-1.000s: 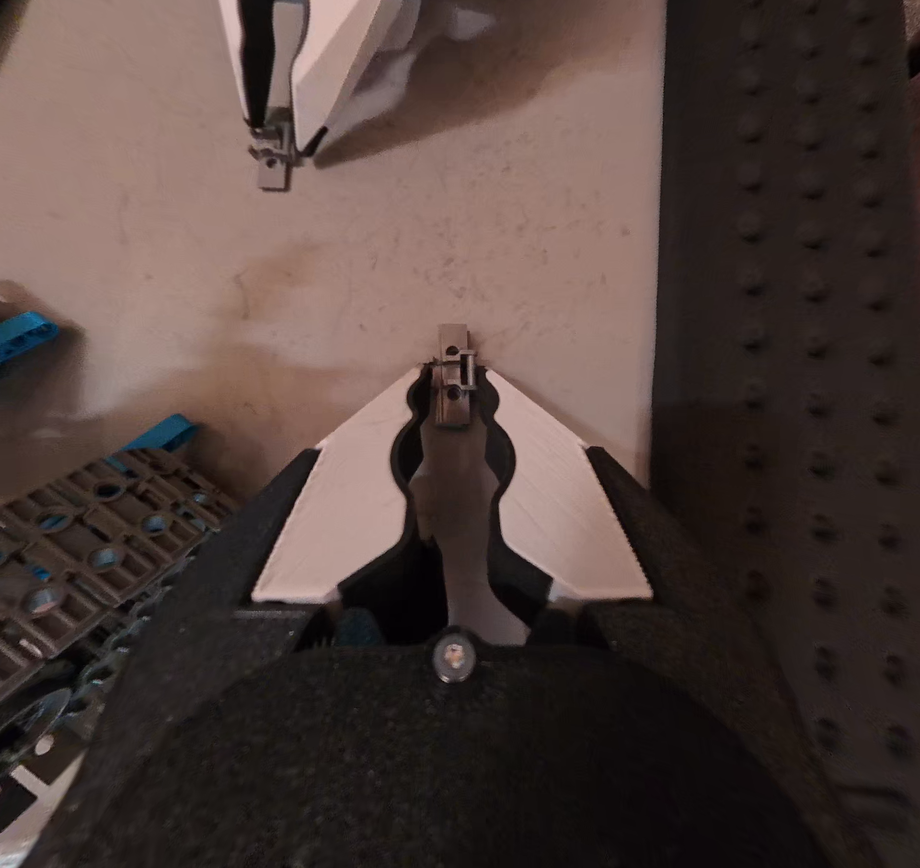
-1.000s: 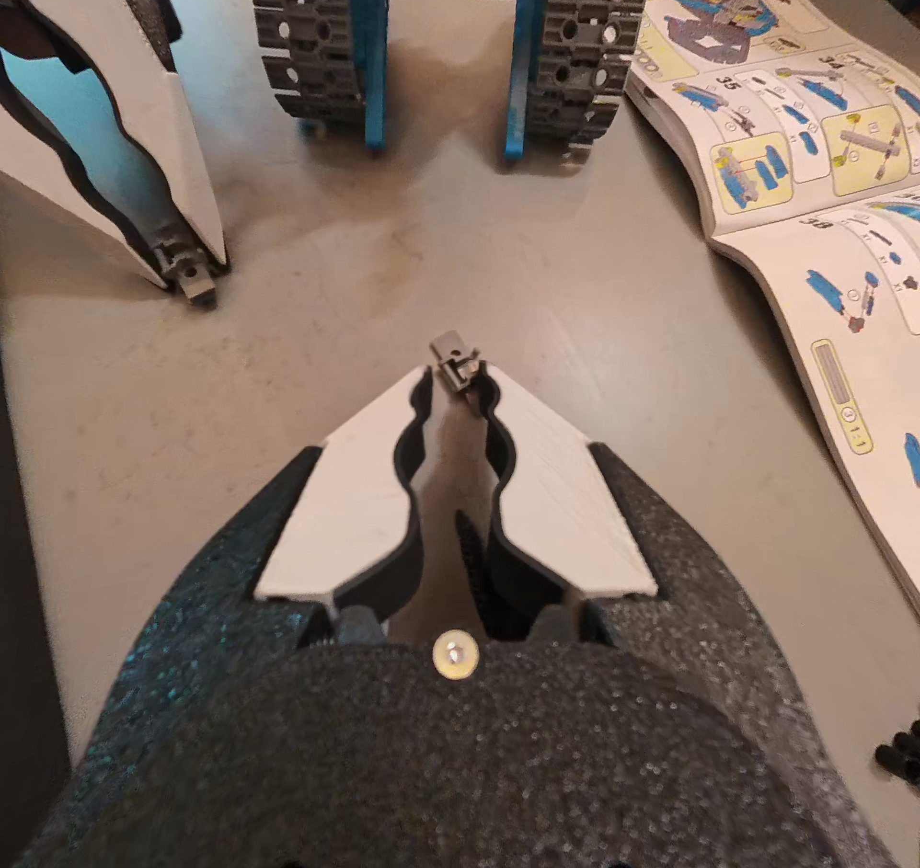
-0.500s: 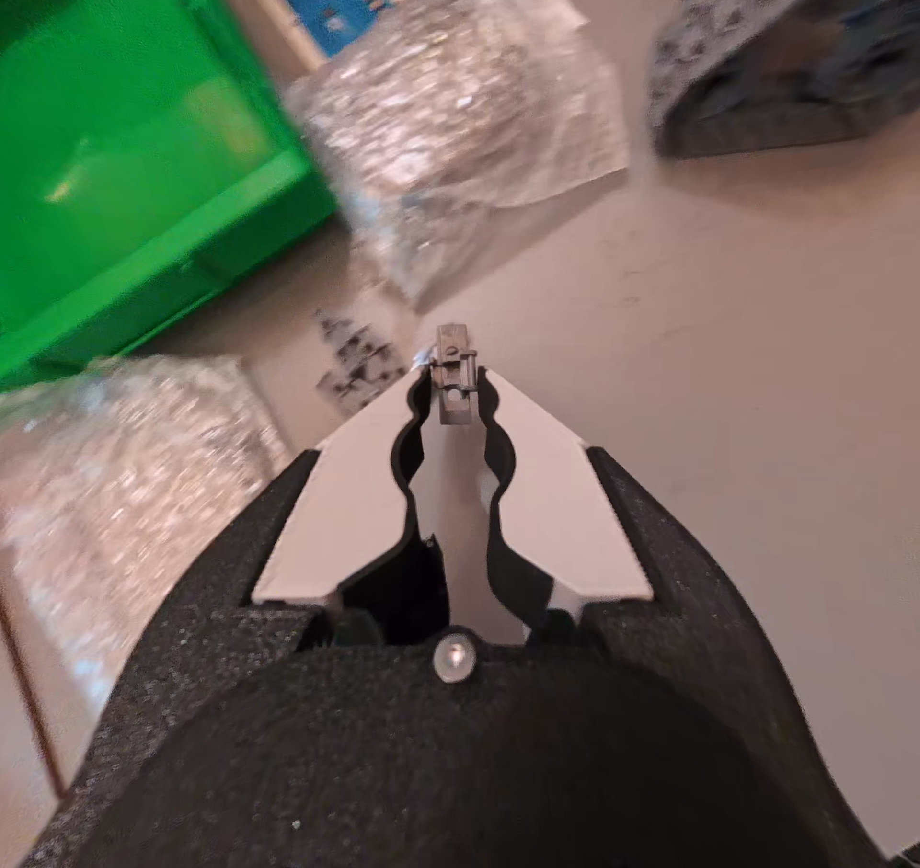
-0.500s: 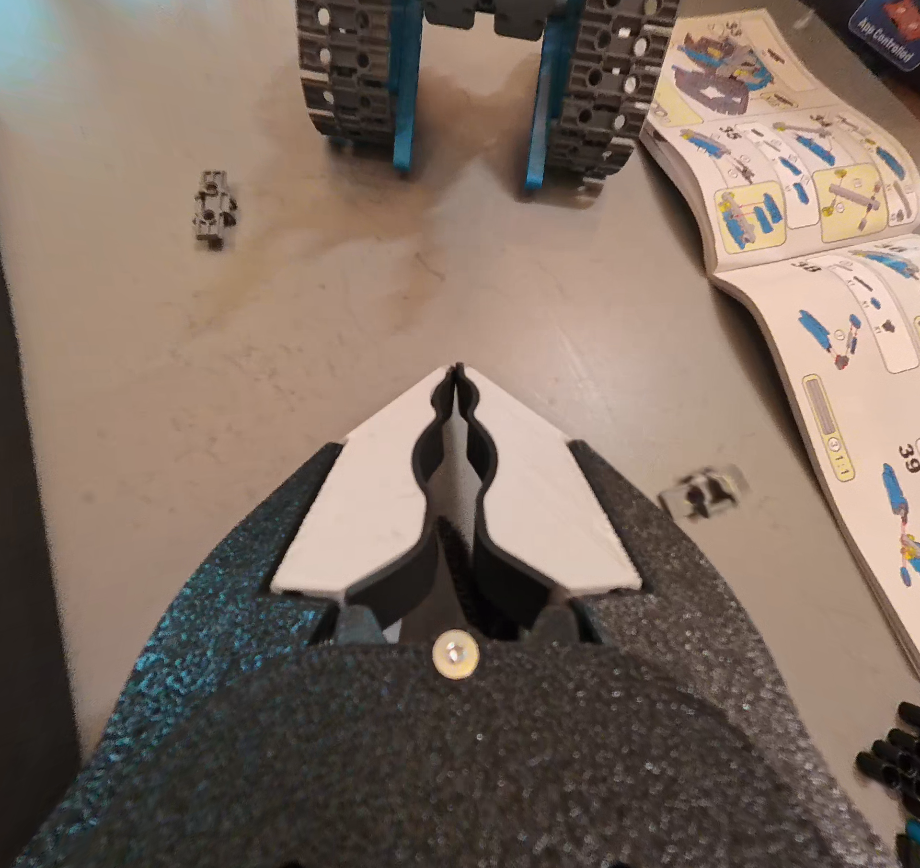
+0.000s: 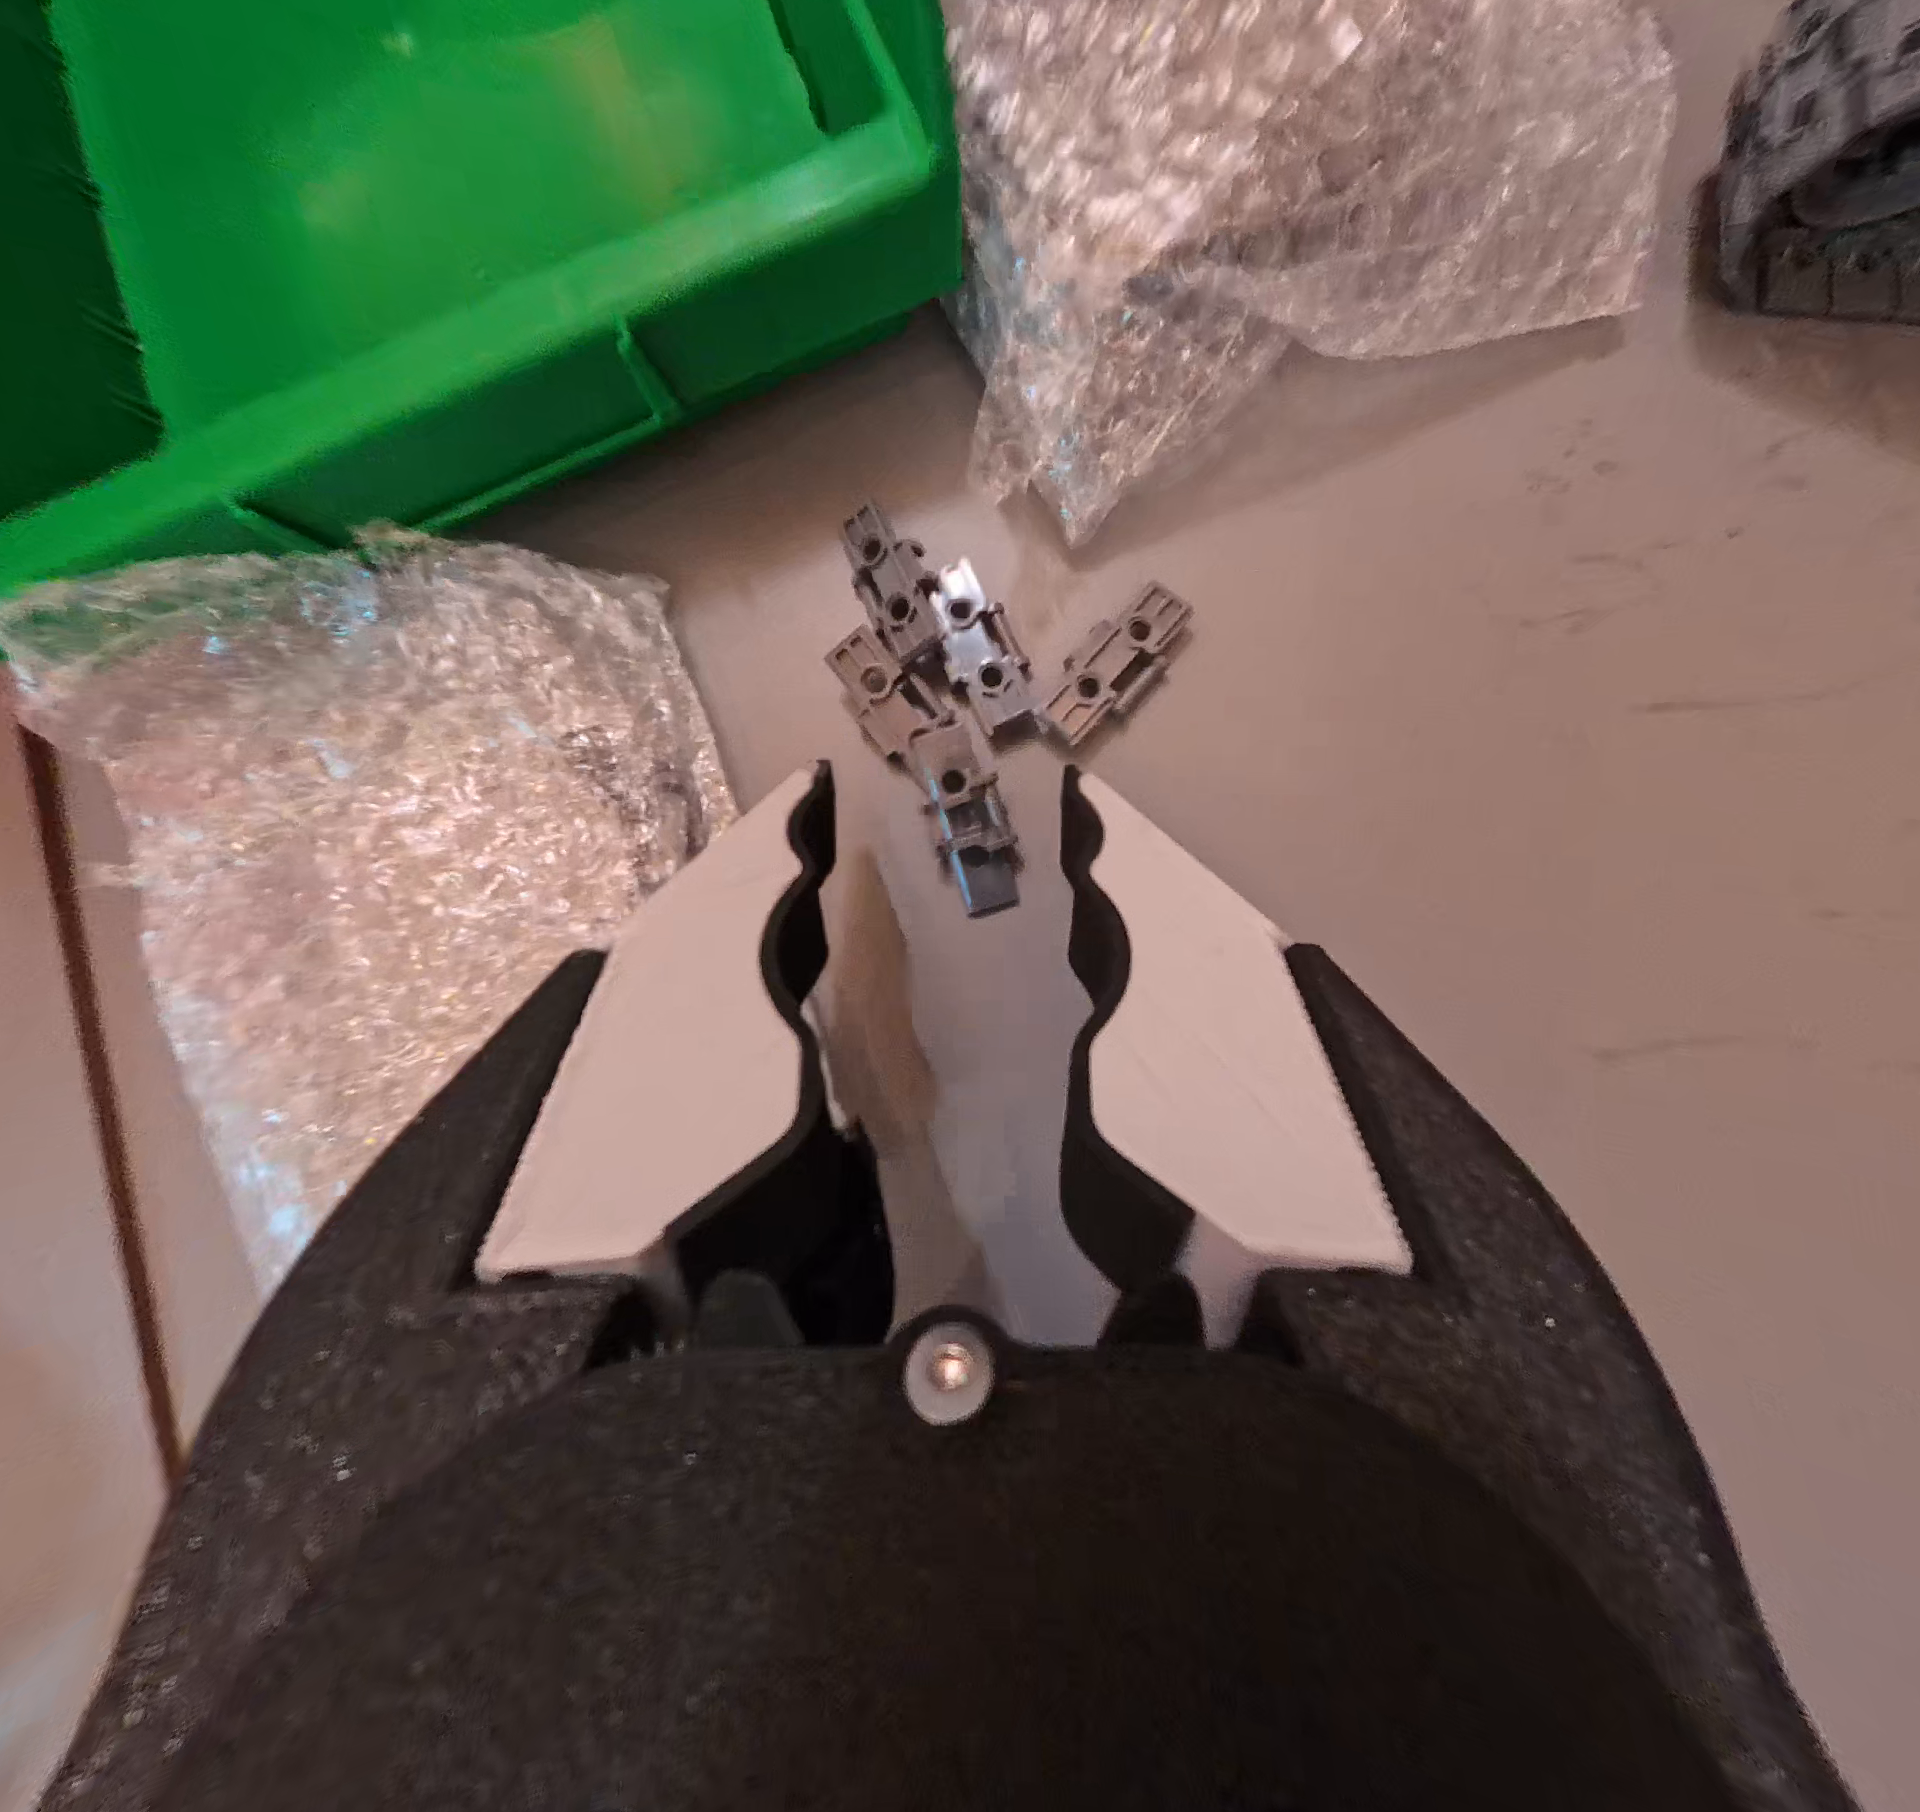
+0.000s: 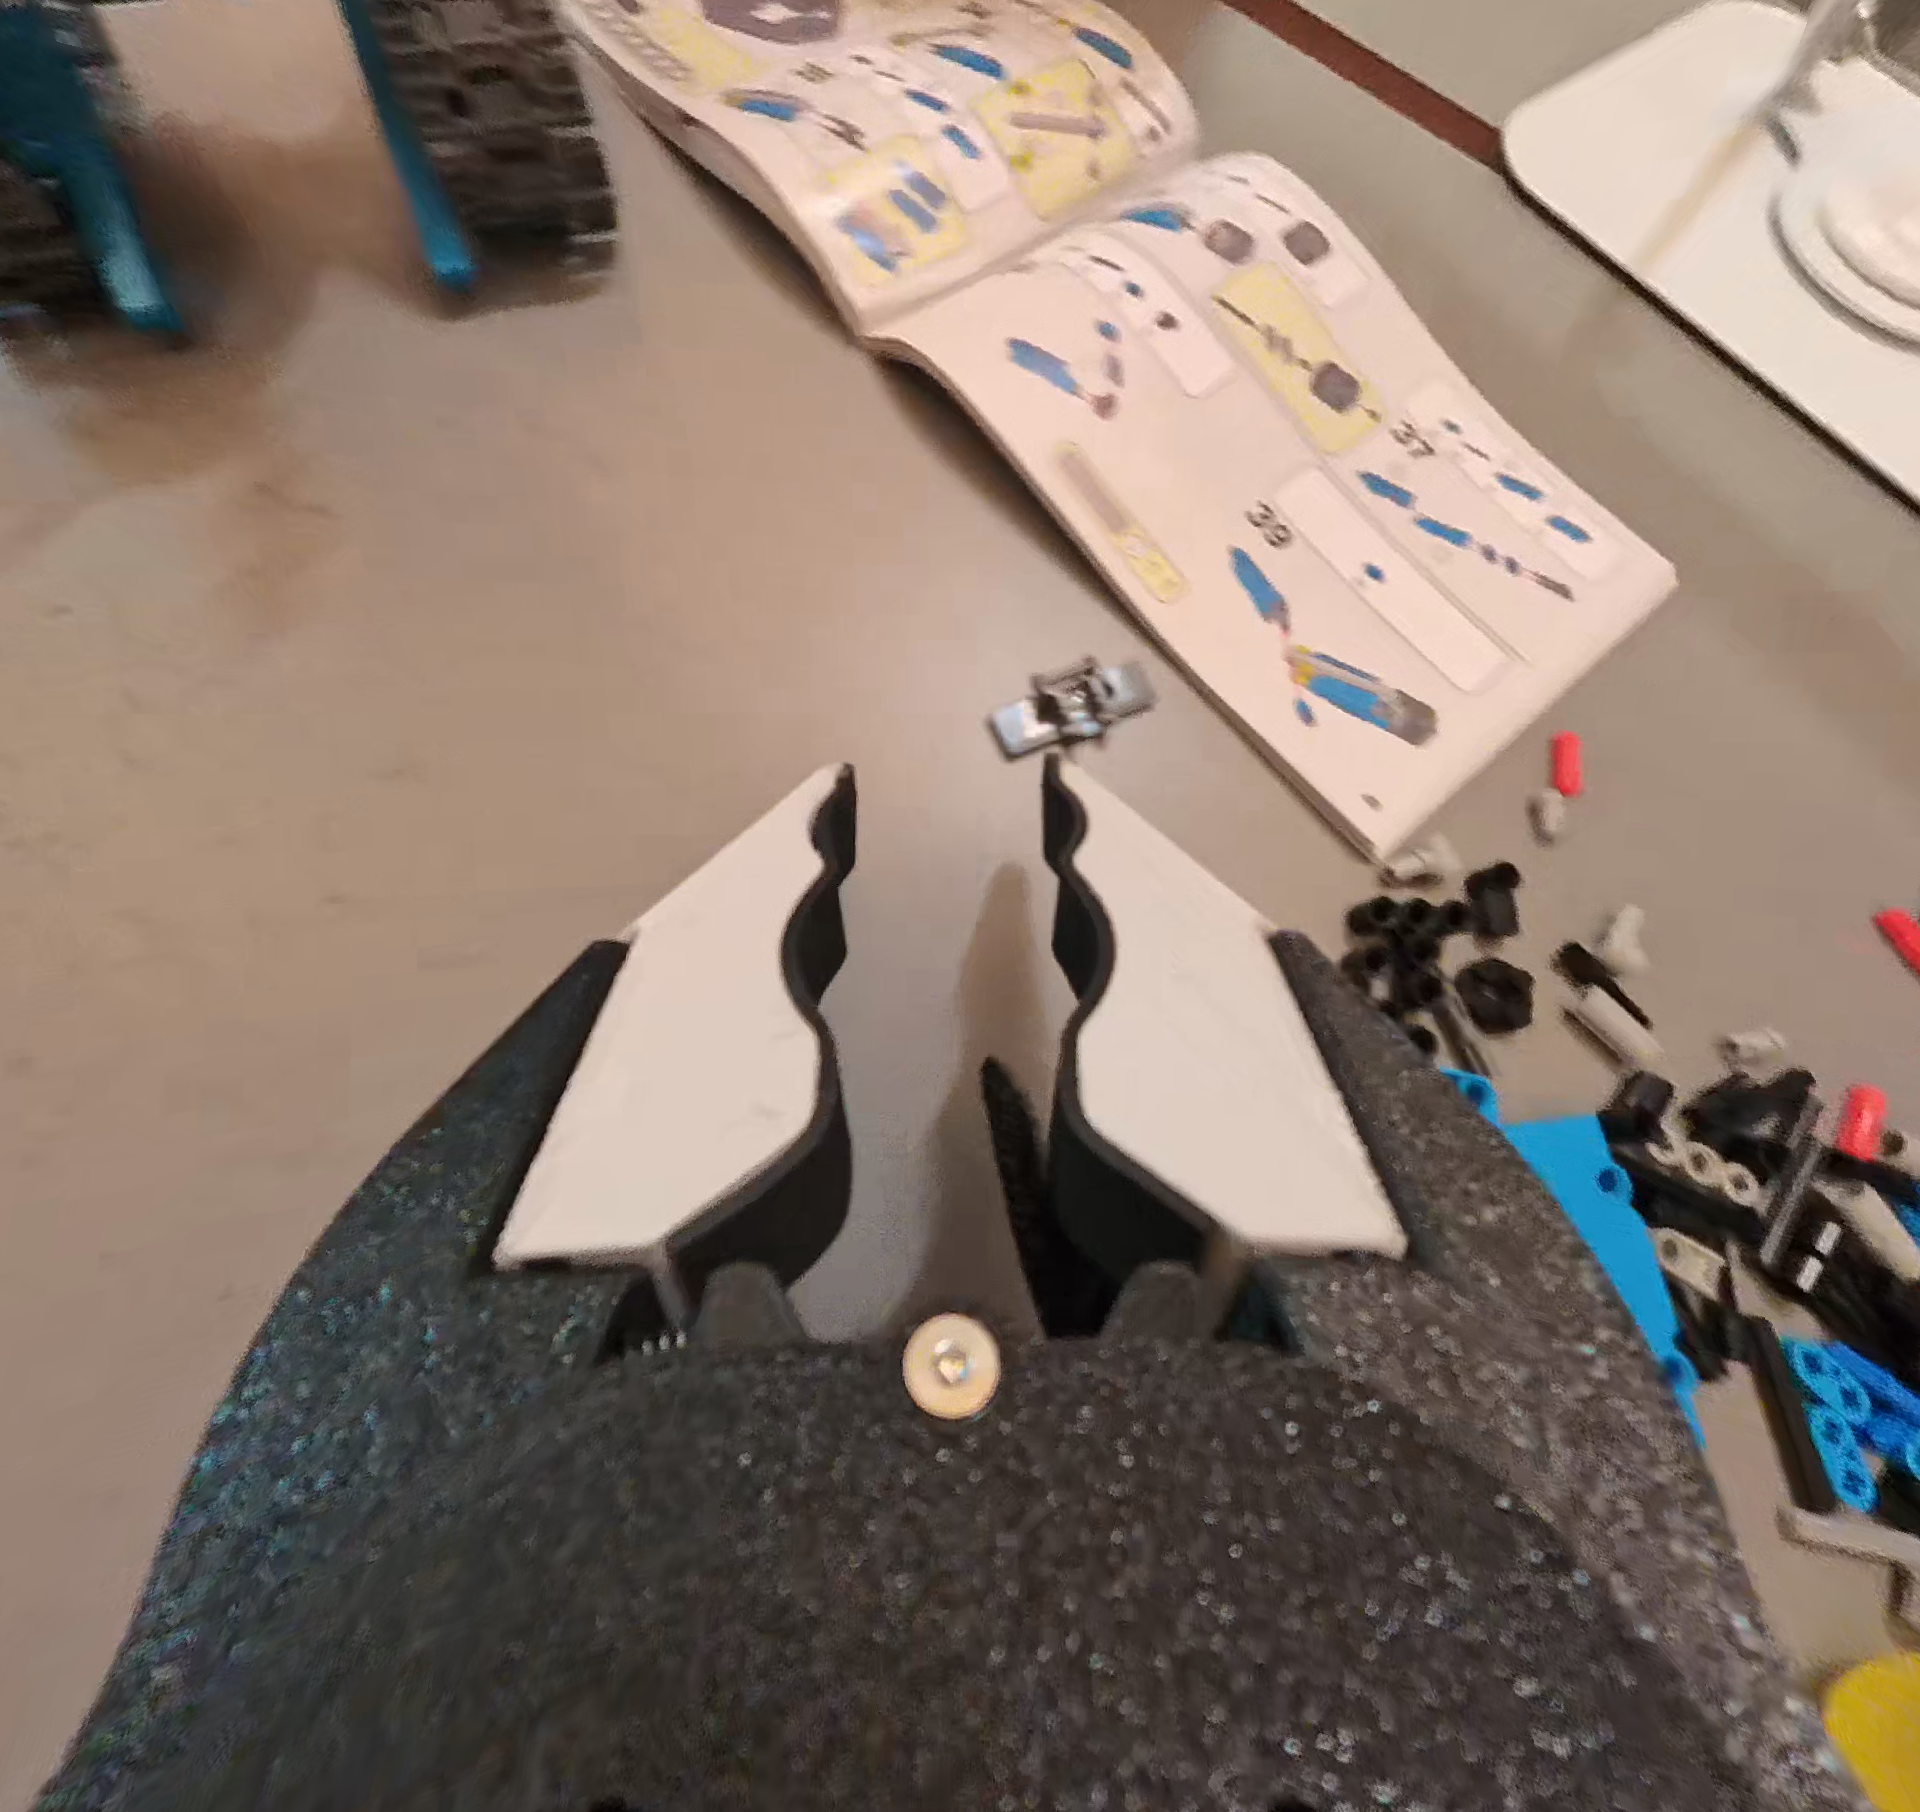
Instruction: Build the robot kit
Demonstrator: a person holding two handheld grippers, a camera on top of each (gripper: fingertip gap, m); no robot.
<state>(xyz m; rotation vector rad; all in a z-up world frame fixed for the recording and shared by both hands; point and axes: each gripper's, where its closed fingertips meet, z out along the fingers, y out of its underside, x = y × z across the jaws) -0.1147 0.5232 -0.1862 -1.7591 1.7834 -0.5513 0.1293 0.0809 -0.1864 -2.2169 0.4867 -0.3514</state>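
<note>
Left gripper (image 5: 945, 786) spread wide – grey track links (image 5: 961, 692) heaped just ahead, one between the tips; green bin (image 5: 582, 308) and plastic bags (image 5: 395, 786) beyond-left. Right gripper (image 6: 949, 775) likewise parted, empty – single link (image 6: 1072, 706) just ahead-right, open booklet (image 6: 1143, 328) behind it.

A bright green bin (image 5: 436, 204) is filling the upper left of the frame, grey track links (image 5: 966, 692) are lying mid-frame, and a white booklet (image 6: 1143, 339) is showing blue and yellow diagrams upper right.
</note>
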